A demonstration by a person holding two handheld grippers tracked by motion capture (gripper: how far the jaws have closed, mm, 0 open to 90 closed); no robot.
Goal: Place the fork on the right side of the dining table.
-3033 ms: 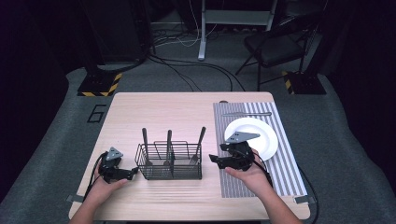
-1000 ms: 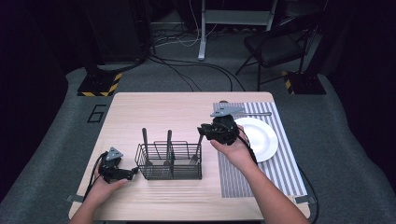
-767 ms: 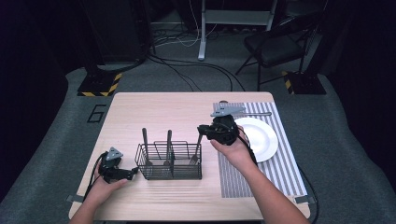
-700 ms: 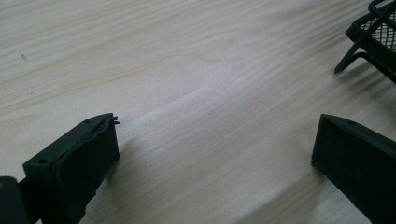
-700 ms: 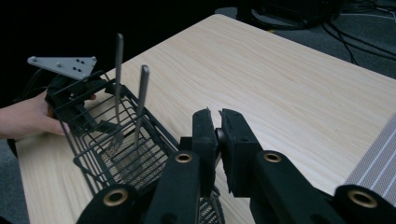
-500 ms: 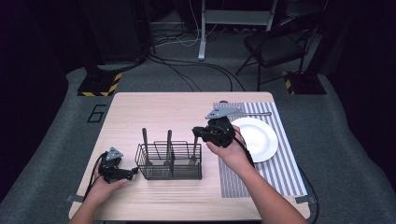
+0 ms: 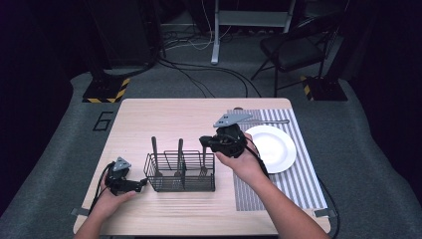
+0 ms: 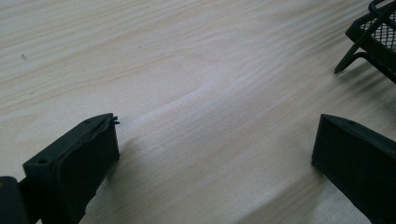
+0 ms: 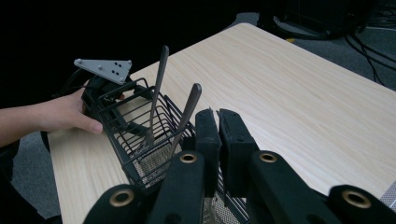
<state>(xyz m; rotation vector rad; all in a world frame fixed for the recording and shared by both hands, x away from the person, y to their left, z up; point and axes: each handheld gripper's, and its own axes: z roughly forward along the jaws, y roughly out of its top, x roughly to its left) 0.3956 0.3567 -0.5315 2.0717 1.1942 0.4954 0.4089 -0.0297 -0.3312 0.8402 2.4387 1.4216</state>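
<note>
A black wire caddy [image 7: 179,172] stands on the wooden table [image 7: 149,119] with three metal utensils upright in it. My right gripper [image 7: 204,143] hovers over the caddy's right end, its jaws shut on the top of the right-hand utensil's handle [image 7: 204,155]. In the right gripper view the two pads [image 9: 208,128] press together, and the other two handles [image 9: 159,74] rise from the caddy [image 9: 140,154] beyond. My left gripper [image 7: 141,183] rests on the table just left of the caddy. Its jaws [image 8: 215,149] stand wide open over bare wood, with the caddy's corner [image 8: 373,37] ahead.
A white plate [image 7: 271,148] lies on a grey striped placemat [image 7: 298,186] at the table's right. A long metal utensil [image 7: 271,121] lies across the mat's far edge. The person's left hand [image 9: 65,114] sits behind the caddy. A folding chair and cables are on the floor beyond the table.
My right gripper went from the mat's near side up to the caddy's right end, took the right-hand handle and rose slightly. That handle now sits further left. The left gripper stayed put.
</note>
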